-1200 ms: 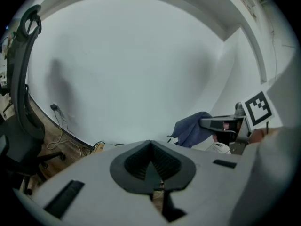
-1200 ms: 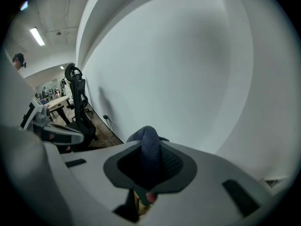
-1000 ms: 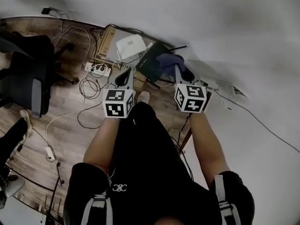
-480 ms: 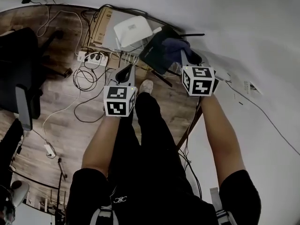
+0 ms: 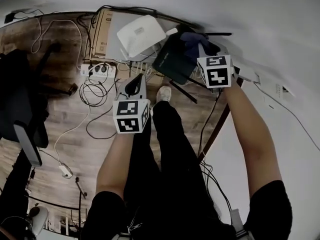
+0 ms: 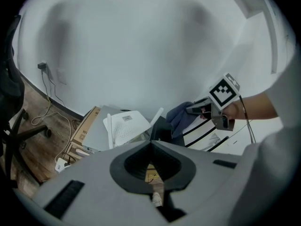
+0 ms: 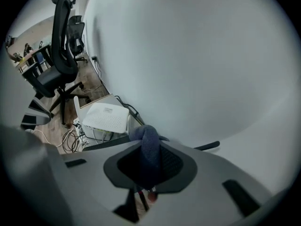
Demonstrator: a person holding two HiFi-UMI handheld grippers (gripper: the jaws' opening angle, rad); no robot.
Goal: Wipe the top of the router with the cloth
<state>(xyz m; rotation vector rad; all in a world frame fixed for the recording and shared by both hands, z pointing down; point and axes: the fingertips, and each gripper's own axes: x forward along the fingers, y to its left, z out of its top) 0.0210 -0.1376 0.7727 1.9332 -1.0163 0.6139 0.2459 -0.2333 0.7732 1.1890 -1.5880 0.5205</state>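
The dark blue cloth (image 5: pixel 190 40) sits over the flat black router (image 5: pixel 172 61).
Above the wooden floor (image 5: pixel 65 119), my left tongs (image 5: pixel 134 86) hang pressed together, holding nothing, just right of a white power strip (image 5: pixel 98 71). Next comes a white boxy router (image 5: pixel 140 34) (beside a brown cardboard box (image 5: pixel 102 31)), then the black one, where my right tongs (image 5: pixel 201 48) pinch the cloth over its far right corner.
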